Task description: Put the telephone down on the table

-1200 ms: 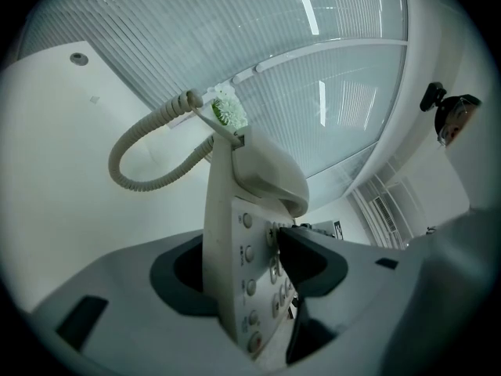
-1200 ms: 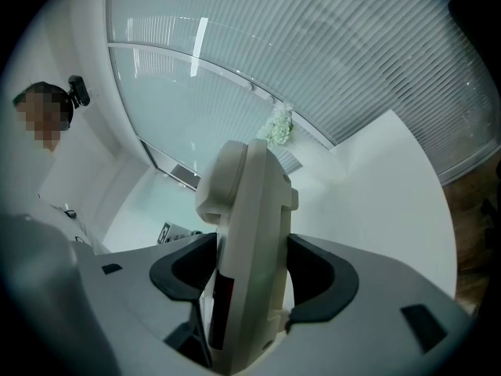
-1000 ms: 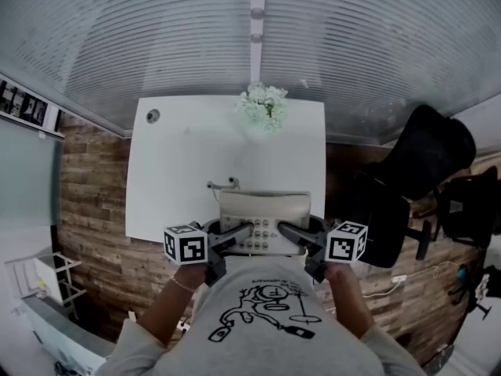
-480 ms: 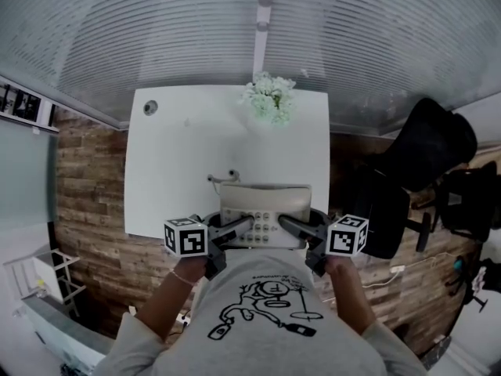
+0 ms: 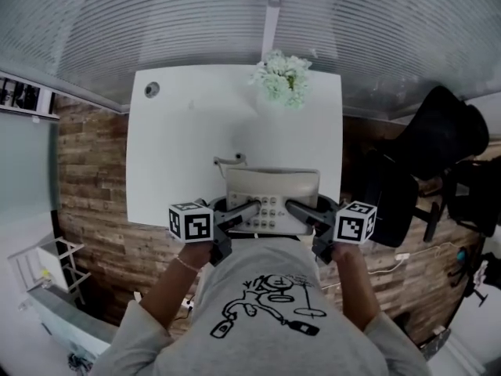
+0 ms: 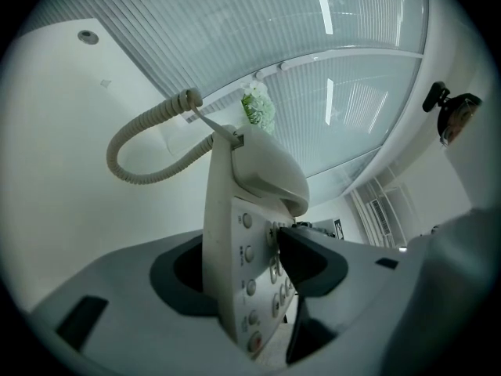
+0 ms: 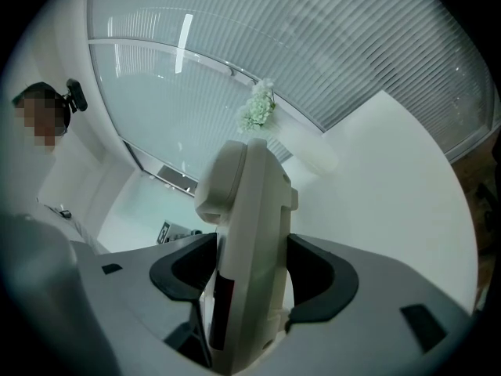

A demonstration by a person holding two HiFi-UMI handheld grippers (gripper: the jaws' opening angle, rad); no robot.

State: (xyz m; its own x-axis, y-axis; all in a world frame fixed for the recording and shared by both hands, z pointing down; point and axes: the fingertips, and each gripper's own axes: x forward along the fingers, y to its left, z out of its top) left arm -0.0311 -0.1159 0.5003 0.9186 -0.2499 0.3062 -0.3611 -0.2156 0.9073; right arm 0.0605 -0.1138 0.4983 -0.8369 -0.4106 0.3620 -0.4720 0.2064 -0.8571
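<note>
A person is gripping the telephone (image 5: 272, 200) at both sides, the left gripper (image 5: 247, 209) pinching its keypad end and the right gripper (image 5: 295, 208) clamping the opposite end, and is holding it over the middle of the table (image 5: 184, 155) at its near edge, handset (image 6: 270, 175) in its cradle. The set-down is looking unfinished: whether the base is touching the table cannot be told, and both grips are yet to be released. Both forearms are reaching forward, the grippers angling inward and slightly downward.
</note>
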